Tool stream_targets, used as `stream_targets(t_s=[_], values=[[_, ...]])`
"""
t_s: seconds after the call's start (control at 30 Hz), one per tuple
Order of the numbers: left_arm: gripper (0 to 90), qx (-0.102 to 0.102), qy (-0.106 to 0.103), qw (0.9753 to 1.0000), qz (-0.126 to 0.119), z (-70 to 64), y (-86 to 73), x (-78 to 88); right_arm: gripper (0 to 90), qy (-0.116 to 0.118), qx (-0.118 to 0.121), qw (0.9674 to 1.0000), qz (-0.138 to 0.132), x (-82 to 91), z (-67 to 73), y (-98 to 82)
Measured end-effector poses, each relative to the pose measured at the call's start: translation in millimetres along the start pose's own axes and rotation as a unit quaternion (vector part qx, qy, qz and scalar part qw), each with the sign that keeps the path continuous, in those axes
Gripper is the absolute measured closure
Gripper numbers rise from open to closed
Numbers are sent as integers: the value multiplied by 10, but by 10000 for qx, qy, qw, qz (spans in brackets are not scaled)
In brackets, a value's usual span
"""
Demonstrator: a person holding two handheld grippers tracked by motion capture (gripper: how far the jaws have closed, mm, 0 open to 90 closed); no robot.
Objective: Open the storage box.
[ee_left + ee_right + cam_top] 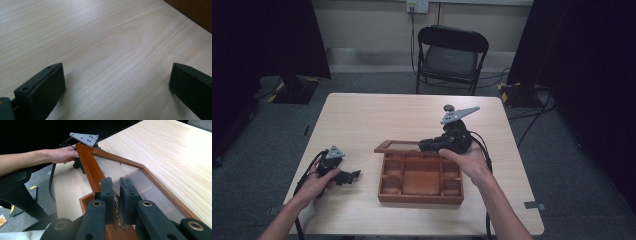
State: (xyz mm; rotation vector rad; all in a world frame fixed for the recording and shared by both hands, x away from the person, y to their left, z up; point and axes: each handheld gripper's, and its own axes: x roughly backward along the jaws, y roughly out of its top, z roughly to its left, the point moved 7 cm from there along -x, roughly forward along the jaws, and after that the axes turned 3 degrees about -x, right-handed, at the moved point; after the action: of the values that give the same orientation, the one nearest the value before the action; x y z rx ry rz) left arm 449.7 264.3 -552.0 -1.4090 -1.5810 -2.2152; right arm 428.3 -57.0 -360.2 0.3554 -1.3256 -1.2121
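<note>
A brown wooden box [421,181] with several compartments stands near the table's middle. Its glass-paned lid [398,146] is swung up at the far side. My right gripper [430,145] is shut on the small ornate metal clasp [119,215] at the edge of the lid's frame [90,167], and its jaws [116,181] pinch the clasp between them. Left of the box, my left gripper [351,176] rests on the table in the person's hand. In the left gripper view it [117,72] stands open over bare wood, with the box's corner [197,12] ahead.
A light wooden table [362,115] carries the box. A black folding chair [452,55] stands beyond its far edge. Cables run on the grey floor at the right and dark curtains hang on both sides. Cables trail from each gripper toward the near edge.
</note>
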Motion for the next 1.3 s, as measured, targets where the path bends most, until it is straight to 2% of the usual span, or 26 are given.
stream_targets(t_s=[1.3], values=[[0,2,-2,10000,-1,0,0,0,826,143,-312,9994,17,10,-116,166]])
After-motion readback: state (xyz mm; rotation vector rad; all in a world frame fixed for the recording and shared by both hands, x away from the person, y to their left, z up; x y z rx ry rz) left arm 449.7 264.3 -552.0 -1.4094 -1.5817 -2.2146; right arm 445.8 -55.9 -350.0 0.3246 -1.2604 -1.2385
